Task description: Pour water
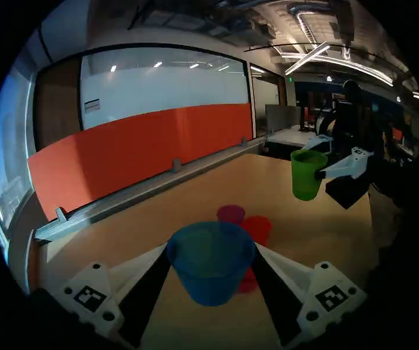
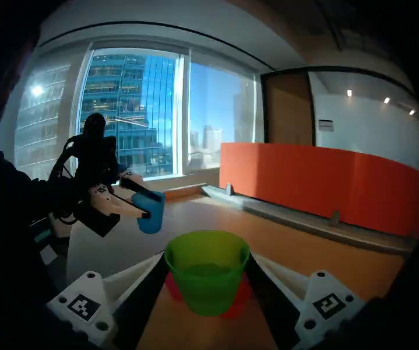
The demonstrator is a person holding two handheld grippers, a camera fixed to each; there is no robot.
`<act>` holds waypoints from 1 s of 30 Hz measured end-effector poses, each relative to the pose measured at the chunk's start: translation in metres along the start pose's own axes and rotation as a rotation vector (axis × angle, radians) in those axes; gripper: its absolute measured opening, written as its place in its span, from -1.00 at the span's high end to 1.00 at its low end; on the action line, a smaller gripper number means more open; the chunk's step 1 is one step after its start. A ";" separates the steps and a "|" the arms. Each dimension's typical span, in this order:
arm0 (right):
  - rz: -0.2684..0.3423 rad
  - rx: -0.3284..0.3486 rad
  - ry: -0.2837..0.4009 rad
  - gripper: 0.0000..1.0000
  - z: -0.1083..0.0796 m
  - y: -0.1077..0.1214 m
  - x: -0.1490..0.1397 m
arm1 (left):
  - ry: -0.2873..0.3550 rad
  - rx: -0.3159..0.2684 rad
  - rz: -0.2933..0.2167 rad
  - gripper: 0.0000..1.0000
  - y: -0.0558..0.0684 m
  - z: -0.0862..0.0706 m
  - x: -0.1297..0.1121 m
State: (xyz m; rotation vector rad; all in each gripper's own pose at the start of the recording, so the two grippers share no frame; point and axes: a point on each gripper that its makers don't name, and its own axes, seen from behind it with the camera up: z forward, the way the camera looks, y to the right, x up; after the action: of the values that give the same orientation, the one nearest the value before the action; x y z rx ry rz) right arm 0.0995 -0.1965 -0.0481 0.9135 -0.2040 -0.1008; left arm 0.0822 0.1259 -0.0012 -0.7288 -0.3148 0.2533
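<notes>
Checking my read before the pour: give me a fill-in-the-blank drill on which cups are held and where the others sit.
The left gripper is shut on the blue cup and the right gripper on the green cup, so ___ cups are held. In the left gripper view, the green cup shows to the ___ of the blue cup. The purple cup and the red cup stand on the table, held by ___ gripper.
Missing: two; right; neither.
</notes>
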 end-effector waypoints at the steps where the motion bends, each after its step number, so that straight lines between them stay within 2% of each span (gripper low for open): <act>1: 0.000 0.001 -0.010 -0.82 0.000 0.001 -0.002 | -0.011 -0.001 0.004 -0.79 0.000 0.002 -0.003; 11: -0.014 0.032 -0.128 -0.83 0.004 0.005 -0.034 | -0.118 -0.027 0.053 -0.79 0.003 0.014 -0.034; 21: -0.026 0.061 -0.238 -0.83 0.010 0.010 -0.067 | -0.221 -0.049 0.086 -0.79 -0.003 0.028 -0.064; 30: -0.031 0.087 -0.338 -0.83 0.014 0.012 -0.101 | -0.319 -0.092 0.106 -0.79 -0.003 0.044 -0.092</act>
State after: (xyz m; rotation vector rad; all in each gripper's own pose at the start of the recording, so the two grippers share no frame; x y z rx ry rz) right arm -0.0022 -0.1832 -0.0436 0.9828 -0.5107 -0.2776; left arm -0.0188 0.1198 0.0140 -0.7973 -0.5946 0.4597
